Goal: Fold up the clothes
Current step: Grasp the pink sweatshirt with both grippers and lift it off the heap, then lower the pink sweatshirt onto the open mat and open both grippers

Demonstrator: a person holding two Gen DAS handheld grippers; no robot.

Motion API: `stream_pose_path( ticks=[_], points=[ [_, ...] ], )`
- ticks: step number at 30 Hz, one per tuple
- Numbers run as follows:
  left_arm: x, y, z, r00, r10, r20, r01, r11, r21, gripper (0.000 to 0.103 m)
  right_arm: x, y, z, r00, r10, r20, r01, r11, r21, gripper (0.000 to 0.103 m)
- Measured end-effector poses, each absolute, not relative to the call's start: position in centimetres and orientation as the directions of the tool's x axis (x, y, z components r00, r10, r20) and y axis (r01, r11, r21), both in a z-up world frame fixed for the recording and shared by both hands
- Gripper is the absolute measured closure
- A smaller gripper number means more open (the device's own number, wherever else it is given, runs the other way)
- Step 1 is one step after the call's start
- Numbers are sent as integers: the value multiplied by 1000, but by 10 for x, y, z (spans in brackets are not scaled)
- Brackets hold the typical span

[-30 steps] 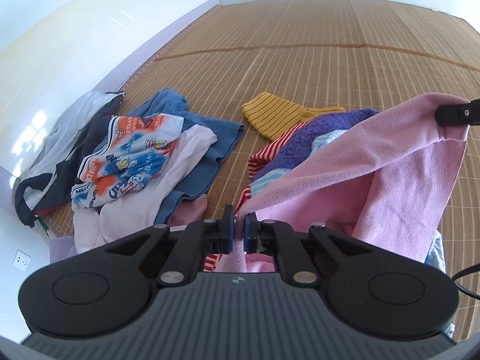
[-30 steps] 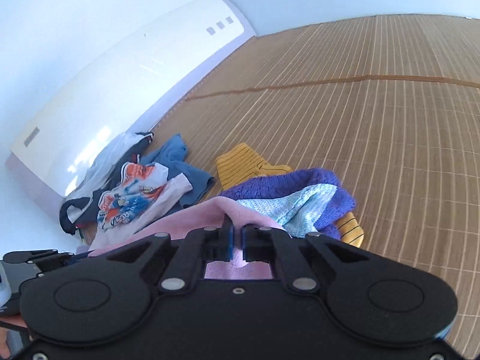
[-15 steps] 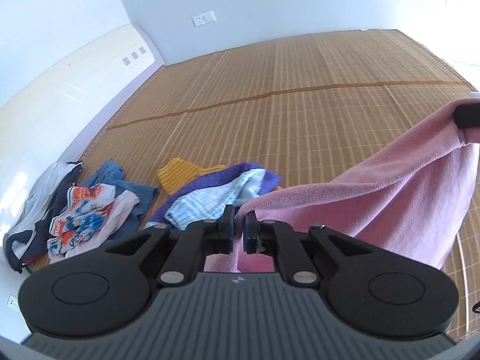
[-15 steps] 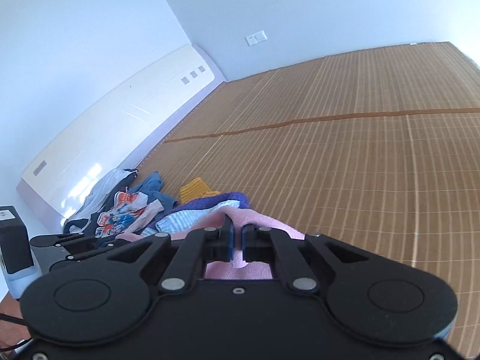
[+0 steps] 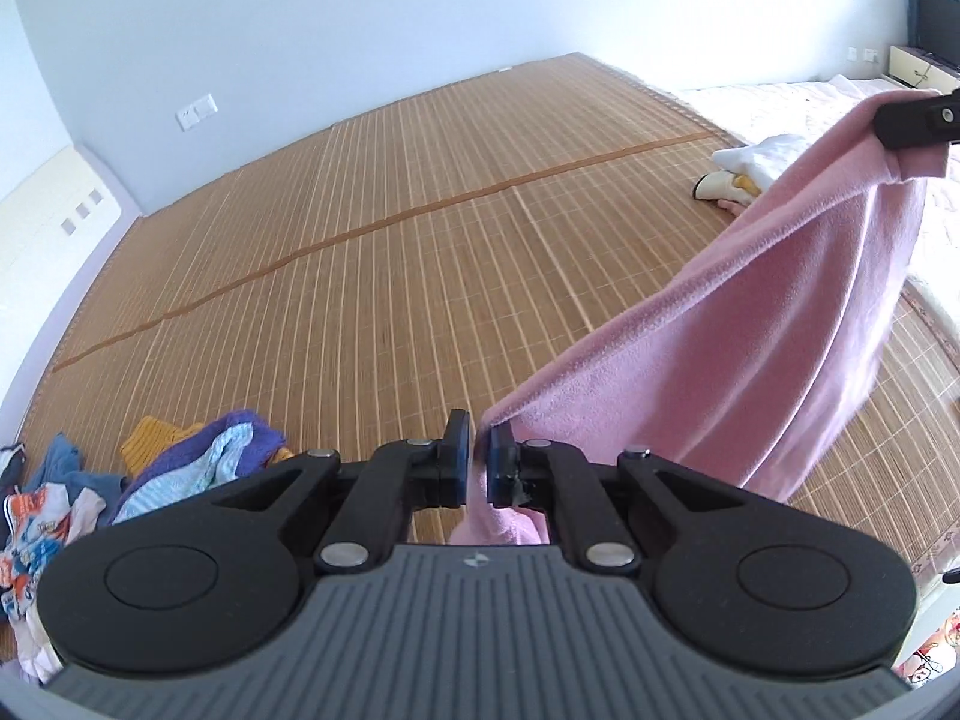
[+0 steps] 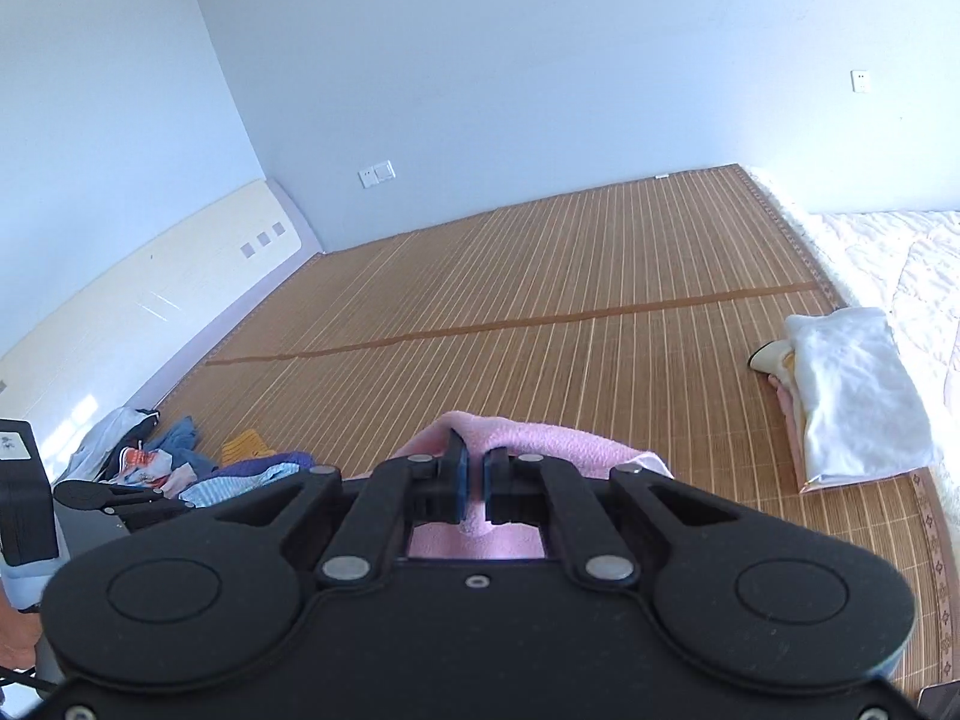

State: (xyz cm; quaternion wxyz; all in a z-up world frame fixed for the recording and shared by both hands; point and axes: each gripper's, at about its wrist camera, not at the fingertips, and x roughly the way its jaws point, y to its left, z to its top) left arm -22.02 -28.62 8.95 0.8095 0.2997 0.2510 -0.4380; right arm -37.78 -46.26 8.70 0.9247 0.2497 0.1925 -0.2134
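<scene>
A pink fleece garment (image 5: 756,324) hangs stretched in the air between both grippers. My left gripper (image 5: 478,459) is shut on one corner of it. The other corner is pinched by my right gripper (image 6: 475,483), whose black finger shows at the upper right of the left wrist view (image 5: 918,120). In the right wrist view only a pink fold (image 6: 540,444) shows past the closed pads. A heap of unfolded clothes (image 5: 198,462) lies on the bamboo mat (image 5: 390,276) at the lower left, with a purple and light-blue piece on top.
A folded stack topped by a white garment (image 6: 852,396) rests at the mat's right edge beside a white quilted bedspread (image 6: 900,252). The cream headboard (image 6: 150,300) and blue walls bound the left and back. More clothes (image 6: 144,450) lie by the headboard.
Both grippers have risen and tilted up with the pink garment, lifting it off the heap. The clothes pile now sits lower and smaller in both views, and the folded stack has come into sight.
</scene>
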Motion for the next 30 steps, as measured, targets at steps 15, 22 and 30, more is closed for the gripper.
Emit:
stream_pose_path(
  ticks=[15, 22, 30],
  points=[
    [-227, -344, 158, 663, -575, -479, 748, 489, 449, 95, -422, -468, 115, 926, -184, -331, 329, 823, 464, 97],
    [-239, -439, 119, 464, -687, -559, 886, 362, 289, 96, -436, -474, 95, 868, -244, -432, 450, 754, 478, 97],
    [-346, -508, -27, 143, -646, -750, 983, 181, 32, 63, -470, -509, -16, 563, -369, -740, 752, 599, 273, 77]
  ],
)
